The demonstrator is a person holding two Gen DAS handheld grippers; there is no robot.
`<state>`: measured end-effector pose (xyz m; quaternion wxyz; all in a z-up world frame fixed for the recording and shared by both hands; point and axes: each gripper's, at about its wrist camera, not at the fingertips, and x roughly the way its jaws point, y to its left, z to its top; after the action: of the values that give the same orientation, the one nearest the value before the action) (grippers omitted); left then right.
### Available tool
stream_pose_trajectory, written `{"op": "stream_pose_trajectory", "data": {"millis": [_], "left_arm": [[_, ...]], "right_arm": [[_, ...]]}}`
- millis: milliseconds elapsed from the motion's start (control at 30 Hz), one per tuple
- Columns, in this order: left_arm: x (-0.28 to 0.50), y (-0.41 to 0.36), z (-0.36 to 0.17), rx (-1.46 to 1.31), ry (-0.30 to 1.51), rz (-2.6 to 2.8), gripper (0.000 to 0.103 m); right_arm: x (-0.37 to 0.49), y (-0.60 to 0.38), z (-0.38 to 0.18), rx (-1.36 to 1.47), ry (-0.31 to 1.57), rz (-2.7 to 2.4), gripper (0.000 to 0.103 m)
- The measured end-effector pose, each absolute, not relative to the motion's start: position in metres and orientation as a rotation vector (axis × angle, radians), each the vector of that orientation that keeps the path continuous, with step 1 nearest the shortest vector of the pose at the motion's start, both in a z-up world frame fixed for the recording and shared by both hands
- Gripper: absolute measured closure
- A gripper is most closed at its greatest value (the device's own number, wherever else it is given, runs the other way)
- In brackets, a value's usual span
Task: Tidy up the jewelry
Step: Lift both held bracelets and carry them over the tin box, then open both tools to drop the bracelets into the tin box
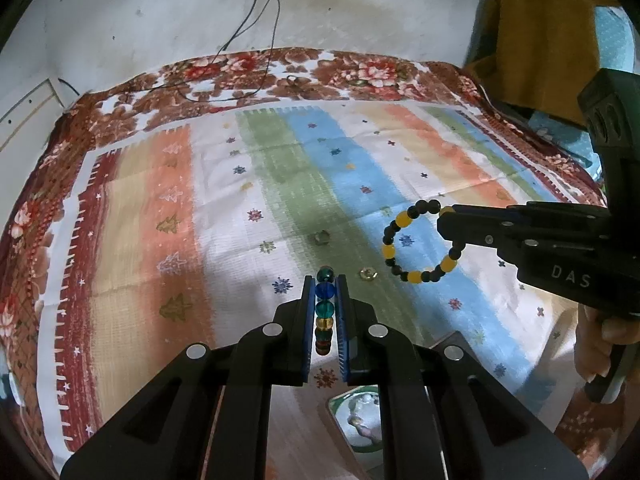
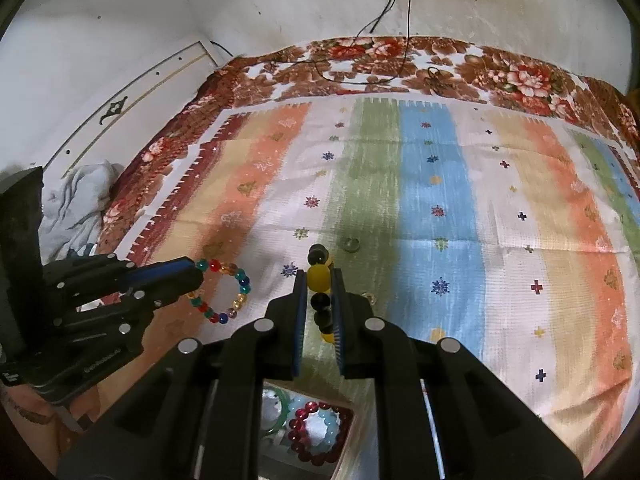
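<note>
In the left wrist view my left gripper (image 1: 325,285) is shut on a bracelet of clear multicoloured beads (image 1: 325,322), seen edge-on between the blue pads. The right gripper (image 1: 443,223) reaches in from the right, shut on a yellow-and-black bead bracelet (image 1: 416,277) that hangs as a ring above the cloth. In the right wrist view the right gripper (image 2: 319,276) pinches that yellow-and-black bracelet (image 2: 319,276). The left gripper (image 2: 197,276) holds the multicoloured bracelet (image 2: 240,300) at the left. Both bracelets are lifted off the striped cloth (image 2: 440,184).
Two small rings (image 1: 321,237) (image 1: 367,273) lie on the cloth ahead of the grippers. Below the grippers sits an open box (image 2: 348,432) holding a red bead bracelet (image 2: 298,436) and a green bangle (image 2: 285,404). Cables (image 1: 256,60) trail across the far floral bedcover. A hand (image 1: 600,344) grips the right tool.
</note>
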<state>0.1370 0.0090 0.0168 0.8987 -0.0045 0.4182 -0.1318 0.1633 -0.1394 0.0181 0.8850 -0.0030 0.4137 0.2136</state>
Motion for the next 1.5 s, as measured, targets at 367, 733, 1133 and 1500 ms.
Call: {"op": "stream_pose_trajectory", "data": {"millis": [367,733,1133,1500], "left_arm": [[0.118,0.004,0.022,-0.010,0.855,-0.296,0.094],[0.093,-0.002,0.025,-0.014,0.841,-0.315,0.094],[0.069,-0.011,0.024,-0.008,0.837,-0.349,0.094],[0.057,-0.026,0.004,0.008,0.894,-0.371,0.071]], "right_arm": [[0.134,-0.140,0.028,-0.021,0.835,0.474,0.090],[0.109,-0.145,0.029,-0.028,0.828,0.503,0.090],[0.076,-0.152,0.022,-0.004,0.838,0.522,0.090],[0.067,-0.160,0.002,0.034,0.906,0.525,0.088]]}}
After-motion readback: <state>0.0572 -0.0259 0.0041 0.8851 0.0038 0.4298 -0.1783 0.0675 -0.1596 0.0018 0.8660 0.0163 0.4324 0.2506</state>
